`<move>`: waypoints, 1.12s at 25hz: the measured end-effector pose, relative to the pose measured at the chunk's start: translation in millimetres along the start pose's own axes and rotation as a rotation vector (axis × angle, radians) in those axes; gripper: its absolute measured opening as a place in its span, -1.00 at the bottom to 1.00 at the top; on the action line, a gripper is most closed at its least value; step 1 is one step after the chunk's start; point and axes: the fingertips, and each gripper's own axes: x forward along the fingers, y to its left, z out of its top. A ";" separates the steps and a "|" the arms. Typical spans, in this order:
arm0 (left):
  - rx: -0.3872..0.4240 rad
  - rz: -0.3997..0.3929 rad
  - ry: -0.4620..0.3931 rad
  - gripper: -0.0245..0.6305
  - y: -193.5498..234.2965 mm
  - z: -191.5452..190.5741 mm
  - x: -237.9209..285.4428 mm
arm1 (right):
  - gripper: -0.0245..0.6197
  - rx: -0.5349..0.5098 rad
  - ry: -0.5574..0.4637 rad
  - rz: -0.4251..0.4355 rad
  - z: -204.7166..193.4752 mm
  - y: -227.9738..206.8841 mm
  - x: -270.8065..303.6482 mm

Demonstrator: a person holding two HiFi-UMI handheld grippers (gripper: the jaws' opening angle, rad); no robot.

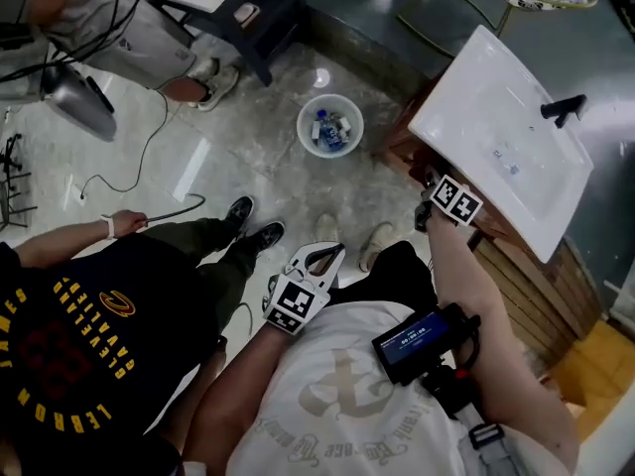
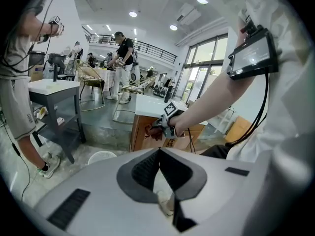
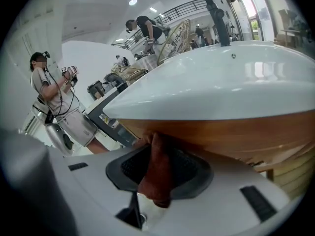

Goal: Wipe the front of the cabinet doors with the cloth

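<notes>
The wooden cabinet [image 1: 536,288] stands at the right under a white sink top [image 1: 496,137]. My right gripper [image 1: 433,209] is at the cabinet's front, just below the sink's rim, shut on a red-brown cloth [image 3: 155,173]. In the right gripper view the cloth's top end lies against the wood of the cabinet [image 3: 236,132], below the sink top [image 3: 221,82]. The left gripper view shows that cloth [image 2: 156,132] against the cabinet [image 2: 142,132] from the side. My left gripper [image 1: 322,253] hangs away from the cabinet in front of my body, shut with nothing between its jaws [image 2: 158,150].
A white bin [image 1: 330,125] holding bottles stands on the marble floor ahead. A person in a black shirt [image 1: 89,345] is close on my left; another person's legs [image 1: 189,77] and a dark table [image 1: 243,13] are at the top left. A black faucet [image 1: 563,107] rises from the sink.
</notes>
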 end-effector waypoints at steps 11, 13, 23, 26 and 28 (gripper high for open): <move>0.078 -0.084 0.028 -0.89 -28.9 15.7 46.8 | -0.55 0.009 0.012 -0.182 -6.0 -128.4 -69.7; 0.090 -0.091 0.023 -0.89 -34.9 23.3 49.5 | -0.55 -0.002 0.018 -0.209 -9.4 -147.7 -83.7; 0.142 -0.127 0.071 -0.89 -83.4 32.6 80.2 | -0.55 0.033 0.019 -0.277 -18.1 -229.2 -127.1; 0.156 -0.143 0.076 -0.89 -101.2 36.4 91.9 | -0.55 0.031 0.018 -0.288 -21.1 -252.7 -138.9; 0.163 -0.152 0.086 -0.89 -111.8 36.4 97.9 | -0.55 0.035 0.022 -0.294 -26.4 -266.0 -145.9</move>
